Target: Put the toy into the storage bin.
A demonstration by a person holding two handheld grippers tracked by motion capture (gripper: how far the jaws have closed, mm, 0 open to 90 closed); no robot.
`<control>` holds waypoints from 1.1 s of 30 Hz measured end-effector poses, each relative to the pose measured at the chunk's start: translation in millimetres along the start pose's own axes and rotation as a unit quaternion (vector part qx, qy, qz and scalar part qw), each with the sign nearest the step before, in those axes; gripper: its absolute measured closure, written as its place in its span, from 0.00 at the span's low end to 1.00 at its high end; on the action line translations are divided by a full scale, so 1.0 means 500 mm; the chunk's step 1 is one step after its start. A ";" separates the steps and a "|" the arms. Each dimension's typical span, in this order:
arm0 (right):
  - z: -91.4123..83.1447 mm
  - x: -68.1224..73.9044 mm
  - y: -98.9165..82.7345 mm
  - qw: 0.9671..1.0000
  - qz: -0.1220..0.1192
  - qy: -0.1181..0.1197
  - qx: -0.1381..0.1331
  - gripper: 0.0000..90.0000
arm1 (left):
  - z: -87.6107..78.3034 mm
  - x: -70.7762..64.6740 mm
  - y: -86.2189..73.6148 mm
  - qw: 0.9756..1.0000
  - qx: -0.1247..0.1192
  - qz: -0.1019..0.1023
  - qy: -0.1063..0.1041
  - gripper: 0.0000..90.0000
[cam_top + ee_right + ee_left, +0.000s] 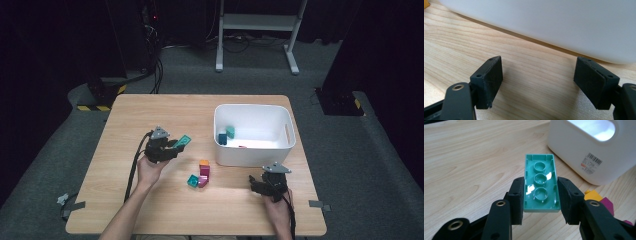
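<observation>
Two blocks in white bin (287, 131) | teal brick (540, 183) clamped in left gripper (539, 195) jaws, lifted off counter (150, 200), short of bin | loose block cluster (200, 175) remains | right gripper (546, 80) jaws wide, empty, resting by bin.

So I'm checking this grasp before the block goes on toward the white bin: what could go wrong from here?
The left gripper pinches only the near end of the teal block, so the far end sticks out; it might pivot or slip. That overhang could also catch the white bin rim. The right gripper, open close to the bin's wall, could nudge it.
</observation>
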State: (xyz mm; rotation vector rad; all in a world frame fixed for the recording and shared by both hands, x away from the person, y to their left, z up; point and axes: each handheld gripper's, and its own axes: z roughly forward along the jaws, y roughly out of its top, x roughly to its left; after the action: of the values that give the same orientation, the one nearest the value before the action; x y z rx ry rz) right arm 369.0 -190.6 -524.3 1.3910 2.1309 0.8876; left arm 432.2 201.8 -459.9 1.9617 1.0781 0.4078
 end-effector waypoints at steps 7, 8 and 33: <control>0.000 0.000 0.000 1.000 0.000 0.000 0.000 0.26 | -0.021 -0.004 0.019 1.000 -0.007 0.009 -0.006 0.65; 0.000 0.000 0.000 1.000 0.000 0.000 0.000 0.26 | -0.023 -0.004 0.021 1.000 -0.008 0.006 -0.006 0.65; 0.001 0.000 0.000 1.000 -0.001 0.001 0.000 0.25 | -0.065 -0.022 0.118 0.998 -0.033 0.022 -0.047 0.65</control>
State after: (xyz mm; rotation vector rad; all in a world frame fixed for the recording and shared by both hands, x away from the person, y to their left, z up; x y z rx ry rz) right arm 369.4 -190.6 -524.4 1.3876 2.1329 0.8892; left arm 437.5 193.1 -392.3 1.9294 0.9523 0.3649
